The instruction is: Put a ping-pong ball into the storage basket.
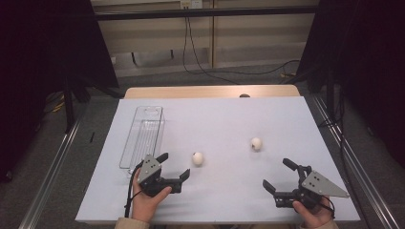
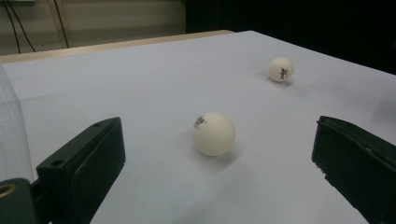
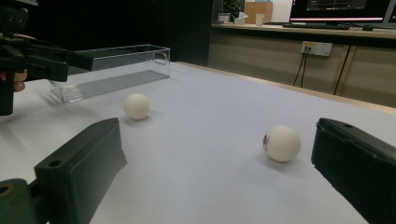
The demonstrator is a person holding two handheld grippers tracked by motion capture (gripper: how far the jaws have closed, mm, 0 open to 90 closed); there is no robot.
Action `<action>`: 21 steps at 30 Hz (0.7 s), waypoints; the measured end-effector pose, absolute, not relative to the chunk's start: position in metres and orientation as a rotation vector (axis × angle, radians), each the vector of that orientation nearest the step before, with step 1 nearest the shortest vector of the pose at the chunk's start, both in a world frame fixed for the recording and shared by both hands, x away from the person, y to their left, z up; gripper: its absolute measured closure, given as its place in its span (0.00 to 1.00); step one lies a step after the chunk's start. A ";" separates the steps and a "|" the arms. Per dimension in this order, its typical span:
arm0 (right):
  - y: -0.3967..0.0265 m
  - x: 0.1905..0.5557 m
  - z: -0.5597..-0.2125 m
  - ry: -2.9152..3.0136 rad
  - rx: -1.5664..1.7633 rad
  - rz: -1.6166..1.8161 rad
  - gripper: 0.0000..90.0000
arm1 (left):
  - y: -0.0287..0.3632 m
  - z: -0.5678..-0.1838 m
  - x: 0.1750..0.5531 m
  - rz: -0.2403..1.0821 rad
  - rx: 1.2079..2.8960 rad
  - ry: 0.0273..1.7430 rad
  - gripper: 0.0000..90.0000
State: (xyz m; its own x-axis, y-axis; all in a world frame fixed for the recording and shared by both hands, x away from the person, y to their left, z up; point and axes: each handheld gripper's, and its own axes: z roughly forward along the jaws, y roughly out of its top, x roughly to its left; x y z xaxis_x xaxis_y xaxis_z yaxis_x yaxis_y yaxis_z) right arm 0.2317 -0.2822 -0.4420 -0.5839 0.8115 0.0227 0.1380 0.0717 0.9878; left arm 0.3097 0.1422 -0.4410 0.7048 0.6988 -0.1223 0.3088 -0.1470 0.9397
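Observation:
Two white ping-pong balls lie apart on the white table cover (image 1: 229,114): one ball (image 1: 197,159) left of centre, the other ball (image 1: 256,143) farther right. My left gripper (image 1: 175,165) is open at the front left, and the left ball (image 2: 214,133) rests just ahead of its jaws, untouched. The second ball (image 2: 281,69) shows farther off in that view. At the front right, my right gripper (image 1: 276,172) is also open and holds nothing. Its own view has the right ball (image 3: 281,143) near the right jaw and the left ball (image 3: 137,106) beyond.
A long clear plastic tray (image 1: 143,138) with nothing in it lies along the table's left side, just beyond my left gripper, and appears as the tray (image 3: 112,70) in the right gripper view. Cables trail on the floor behind the table. Dark curtains flank both sides.

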 end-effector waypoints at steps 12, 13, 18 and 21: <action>-0.283 0.232 -0.442 1.796 0.938 1.555 0.02 | 0.137 -0.442 0.313 0.403 1.752 0.814 0.03; -0.283 0.232 -0.442 1.796 0.938 1.555 0.02 | 0.136 -0.442 0.313 0.398 1.750 0.816 0.03; -0.283 0.232 -0.442 1.794 0.940 1.554 0.02 | 0.135 -0.443 0.314 0.396 1.759 0.816 0.03; -0.283 0.232 -0.442 1.793 0.942 1.554 0.02 | 0.134 -0.443 0.315 0.395 1.759 0.818 0.03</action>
State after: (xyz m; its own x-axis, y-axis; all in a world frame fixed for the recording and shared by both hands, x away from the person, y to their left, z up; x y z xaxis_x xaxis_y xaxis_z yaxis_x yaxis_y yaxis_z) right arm 0.2318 -0.2831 -0.4421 -0.5821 0.8128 0.0209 0.1364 0.0722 0.9880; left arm 0.3148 0.1338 -0.4431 0.7058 0.6962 -0.1311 0.3299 -0.1593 0.9305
